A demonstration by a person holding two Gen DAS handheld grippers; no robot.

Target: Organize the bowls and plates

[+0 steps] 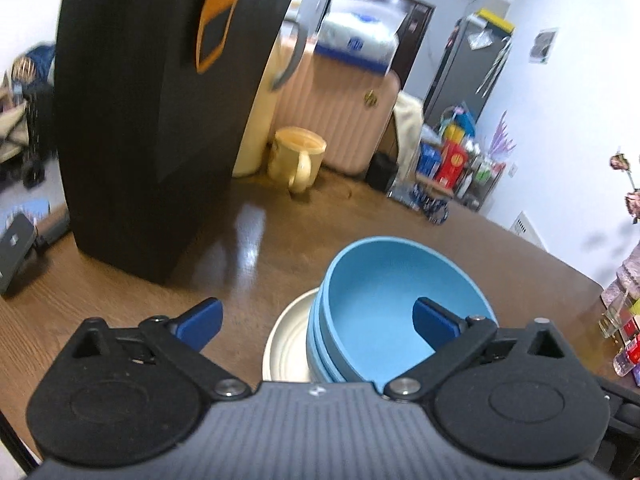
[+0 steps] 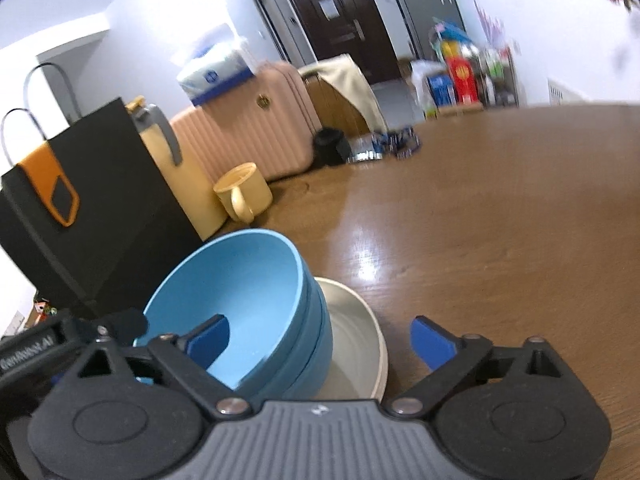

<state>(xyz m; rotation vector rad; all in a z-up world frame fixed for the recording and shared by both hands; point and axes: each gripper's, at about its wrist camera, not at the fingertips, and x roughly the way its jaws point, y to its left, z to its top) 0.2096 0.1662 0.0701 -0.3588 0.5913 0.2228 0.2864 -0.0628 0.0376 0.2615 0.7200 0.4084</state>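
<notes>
A stack of light blue bowls (image 1: 380,292) sits on a cream plate (image 1: 288,340) on the brown wooden table (image 1: 280,236). My left gripper (image 1: 318,322) is open, just above and behind the stack, its right finger over the top bowl's inside. In the right wrist view the same blue bowls (image 2: 248,296) rest on the cream plate (image 2: 356,344). My right gripper (image 2: 320,340) is open, with its left finger over the top bowl and its right finger beside the plate. Neither gripper holds anything.
A tall black paper bag (image 1: 152,120) with an orange tag stands at the left of the table, with a cream jug (image 2: 188,184) and a yellow mug (image 1: 298,160) behind it. A pink suitcase (image 2: 256,136) stands beyond the table. Glass items (image 1: 620,320) sit at the right edge.
</notes>
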